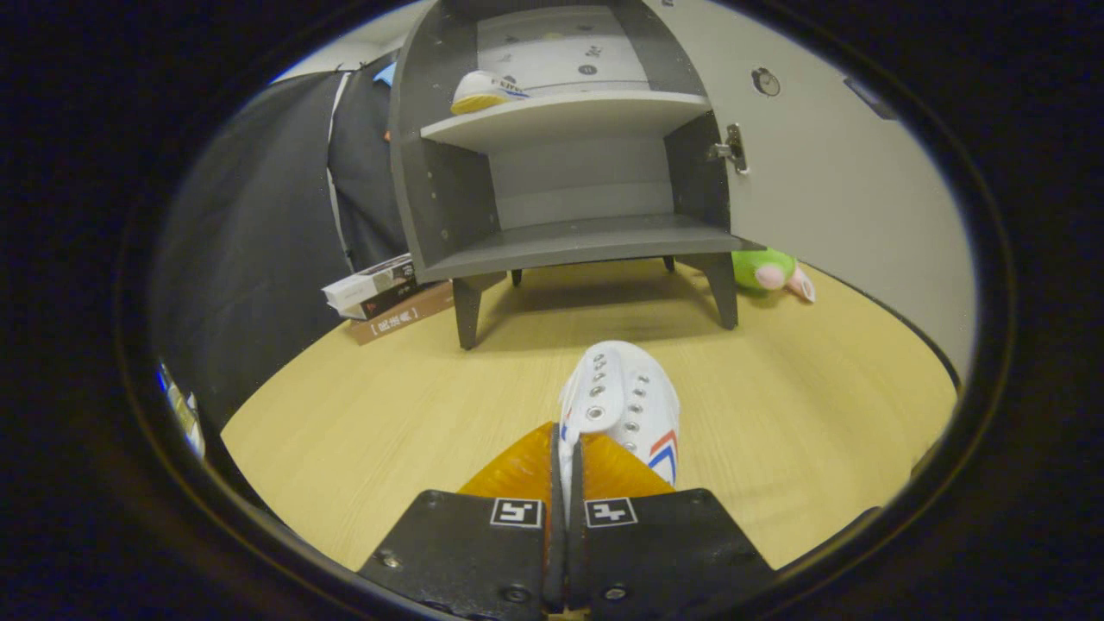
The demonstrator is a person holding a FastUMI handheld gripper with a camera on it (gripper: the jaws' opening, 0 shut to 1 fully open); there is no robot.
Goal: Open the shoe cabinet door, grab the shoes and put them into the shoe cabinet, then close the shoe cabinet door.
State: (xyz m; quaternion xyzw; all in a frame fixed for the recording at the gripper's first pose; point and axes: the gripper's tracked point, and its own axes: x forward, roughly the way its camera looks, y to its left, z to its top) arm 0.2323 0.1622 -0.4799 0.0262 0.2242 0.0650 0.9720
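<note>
A white shoe [623,398] with red and blue side stripes points away from me, its edge pinched between my orange fingers [517,470]. My gripper [565,457] is shut on it, above the wooden floor [388,414]. Beyond the shoe stands the grey shoe cabinet [569,233] on short legs, its door [845,172] swung open to the right. A second white shoe with a yellow sole [483,90] rests on the cabinet's upper shelf [569,114]. The lower shelf [586,241] is bare.
A stack of books [384,297] lies on the floor left of the cabinet, against the black cloth wall [259,224]. A green plush toy [768,272] sits behind the cabinet's right leg, beside the open door.
</note>
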